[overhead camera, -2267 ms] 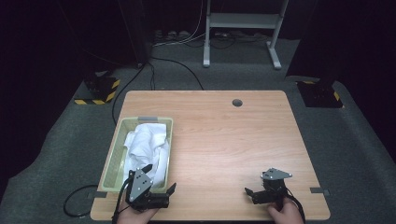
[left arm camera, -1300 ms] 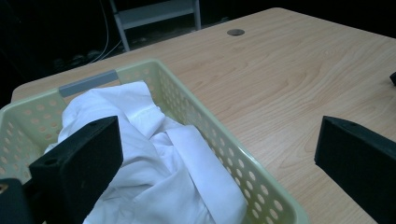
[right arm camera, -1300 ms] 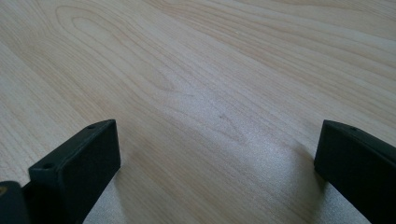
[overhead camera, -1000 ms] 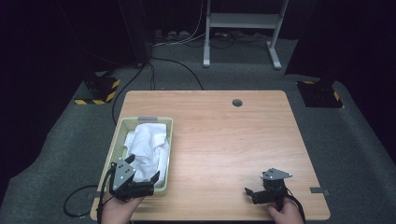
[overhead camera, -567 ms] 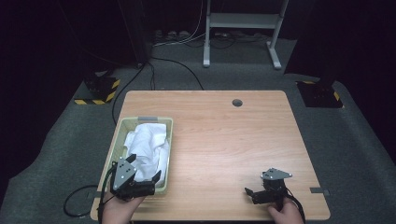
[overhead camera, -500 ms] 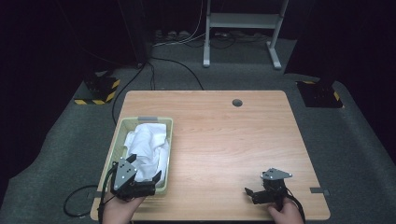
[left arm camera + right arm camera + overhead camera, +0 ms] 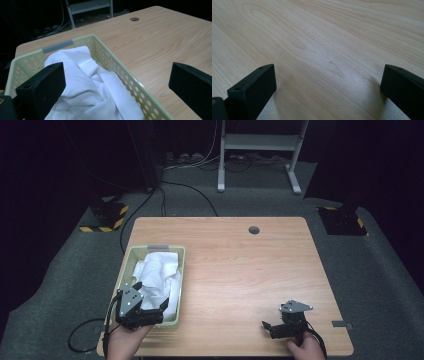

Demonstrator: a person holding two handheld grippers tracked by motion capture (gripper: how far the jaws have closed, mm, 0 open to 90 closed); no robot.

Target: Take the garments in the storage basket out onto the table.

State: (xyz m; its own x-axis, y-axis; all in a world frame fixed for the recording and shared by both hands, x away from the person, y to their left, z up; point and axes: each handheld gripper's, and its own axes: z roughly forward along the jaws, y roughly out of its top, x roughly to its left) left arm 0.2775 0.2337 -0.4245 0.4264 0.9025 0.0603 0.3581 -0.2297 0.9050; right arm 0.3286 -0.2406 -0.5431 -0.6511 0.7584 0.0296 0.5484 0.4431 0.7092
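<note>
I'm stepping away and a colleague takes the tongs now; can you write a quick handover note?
Left tongs: open, at the near end of the green basket, holding nothing.
Right tongs: open, empty, low over the bare table at its near right.
White cloth: crumpled inside the basket, on the table's left.
Done: nothing gripped yet.
Left: probably close the left tongs on the cloth and lift it out.

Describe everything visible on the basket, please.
The basket is pale yellow-green plastic, rectangular, its walls perforated with rows of round holes, with a grey strip on its far rim. It sits flat on the wooden table at the left-front part. A crumpled white cloth fills it. The left gripper hangs over its near end, jaws wide open, not visibly touching.
</note>
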